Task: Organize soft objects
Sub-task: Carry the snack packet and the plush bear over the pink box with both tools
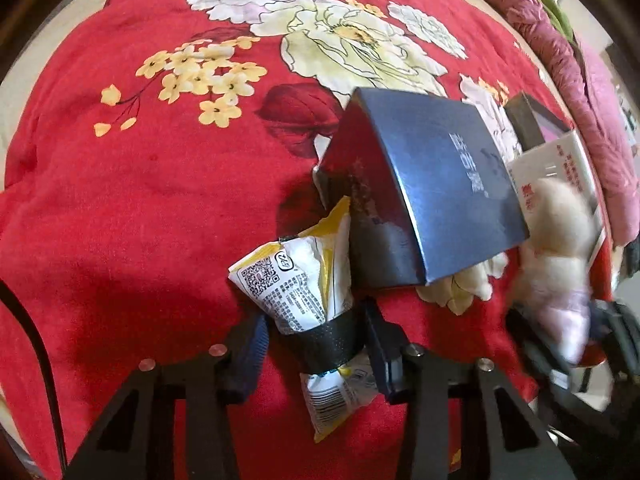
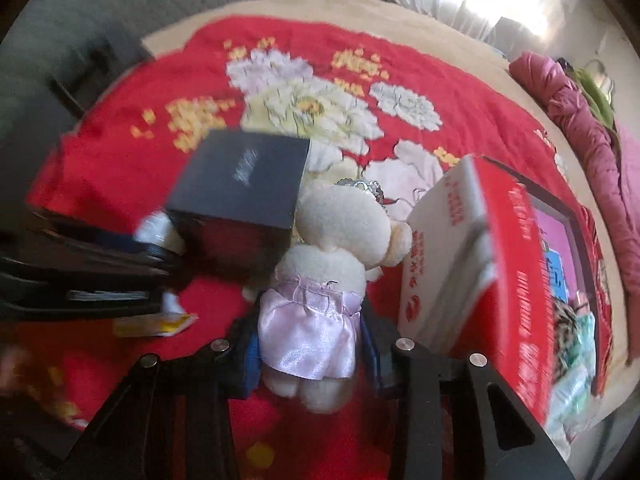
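Red-and-white box (image 2: 480, 256): stands open at the right of the bed; crumpled packets show inside (contents blurred).
Dark box (image 1: 424, 184): closed, on the red floral bedspread (image 1: 160, 184), between the two grippers.
Snack packet (image 1: 296, 280): white and yellow, black band round its middle; long axis runs away from the left camera, its far end against the dark box.
Left gripper (image 1: 316, 340): fingers clenched on the snack packet at the band.
Plush bear (image 2: 340, 240): cream, lilac satin dress; upright, head away from the camera, between both boxes.
Right gripper (image 2: 308, 344): fingers grasping the plush bear at the dress.
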`<state>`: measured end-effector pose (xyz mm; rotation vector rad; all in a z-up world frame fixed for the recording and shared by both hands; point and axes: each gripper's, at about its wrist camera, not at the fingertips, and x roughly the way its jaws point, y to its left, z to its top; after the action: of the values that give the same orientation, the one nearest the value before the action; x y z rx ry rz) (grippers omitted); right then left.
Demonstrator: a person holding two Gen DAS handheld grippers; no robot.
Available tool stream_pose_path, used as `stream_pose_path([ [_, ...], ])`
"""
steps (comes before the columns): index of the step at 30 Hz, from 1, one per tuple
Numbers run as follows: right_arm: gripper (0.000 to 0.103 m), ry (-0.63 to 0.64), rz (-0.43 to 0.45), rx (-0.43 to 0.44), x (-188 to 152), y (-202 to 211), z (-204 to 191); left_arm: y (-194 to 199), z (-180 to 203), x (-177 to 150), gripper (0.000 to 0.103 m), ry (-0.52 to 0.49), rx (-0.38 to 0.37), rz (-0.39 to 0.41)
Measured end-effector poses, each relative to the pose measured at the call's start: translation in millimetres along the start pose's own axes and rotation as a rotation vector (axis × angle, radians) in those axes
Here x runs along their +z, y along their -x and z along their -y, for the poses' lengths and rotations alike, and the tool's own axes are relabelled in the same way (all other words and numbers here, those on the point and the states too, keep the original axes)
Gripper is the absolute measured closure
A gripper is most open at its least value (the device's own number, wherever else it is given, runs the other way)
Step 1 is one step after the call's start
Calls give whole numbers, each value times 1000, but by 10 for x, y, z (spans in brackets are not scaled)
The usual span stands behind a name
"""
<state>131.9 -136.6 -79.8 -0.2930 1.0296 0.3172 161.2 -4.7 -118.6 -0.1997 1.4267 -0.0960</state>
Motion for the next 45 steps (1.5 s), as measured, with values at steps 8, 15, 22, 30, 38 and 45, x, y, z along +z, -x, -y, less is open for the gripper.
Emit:
stream_pose_path([
  [8, 62, -135, 97, 106, -44, 615, 253, 301, 22, -97, 64, 24, -53, 53],
  [15, 62, -171, 166, 107, -25, 973, 398, 849, 111, -215, 64, -27, -48, 149],
  [22, 62, -239, 237, 112, -86, 1354, 641, 1426, 320, -315, 64, -104, -65, 245],
  [30, 62, -323, 313, 52, -263, 1867, 1214, 1792, 972, -354, 64, -219, -94, 307],
  [38, 62, -405, 350, -28, -576, 2242, 1847, 1847, 1773, -364, 64, -352, -124, 305],
  [45, 61, -456, 354, -57, -767, 2373, 2207, 1748, 2411, -337, 64, -451, -132, 288],
])
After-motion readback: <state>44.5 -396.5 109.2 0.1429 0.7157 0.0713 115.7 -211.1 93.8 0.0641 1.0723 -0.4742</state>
